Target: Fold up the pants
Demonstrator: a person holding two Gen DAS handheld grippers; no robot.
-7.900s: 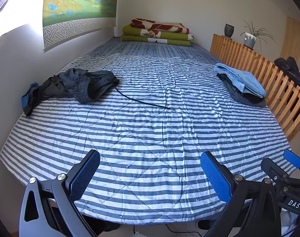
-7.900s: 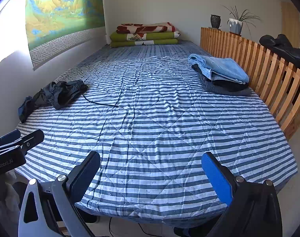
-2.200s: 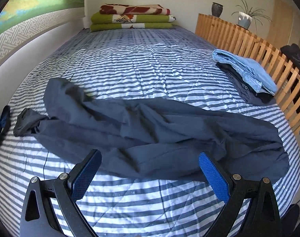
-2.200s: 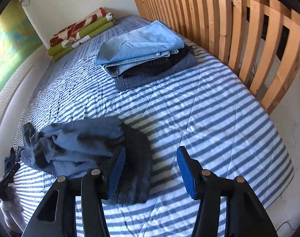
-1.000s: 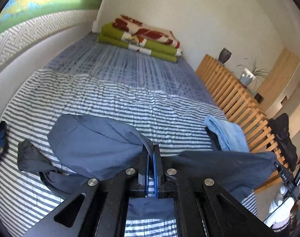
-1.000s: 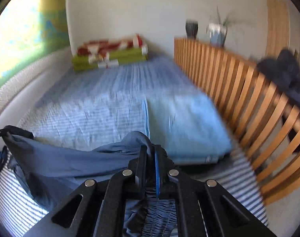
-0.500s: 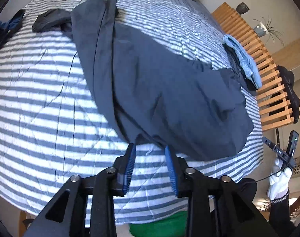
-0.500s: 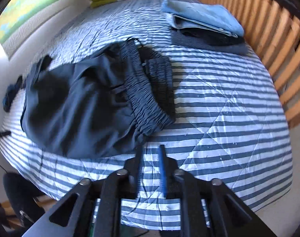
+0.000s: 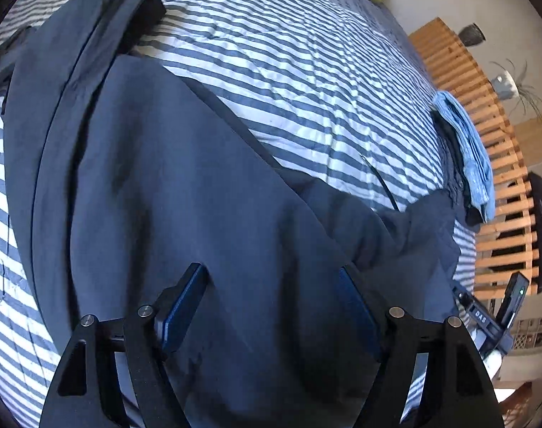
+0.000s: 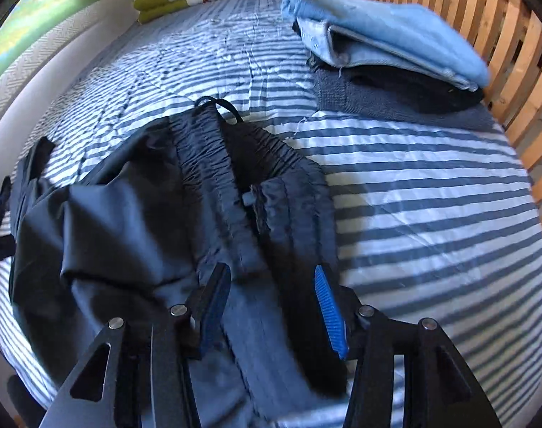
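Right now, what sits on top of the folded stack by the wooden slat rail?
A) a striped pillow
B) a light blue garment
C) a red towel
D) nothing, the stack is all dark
B: in the right wrist view a folded light blue garment lies on top of darker folded clothes, beside the wooden slat rail.

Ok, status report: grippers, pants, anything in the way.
Left gripper and right gripper opening, gripping nothing. Dark pants spread on striped bed, unfolded, waistband bunched. Folded clothes stack lies clear beside the slatted rail.
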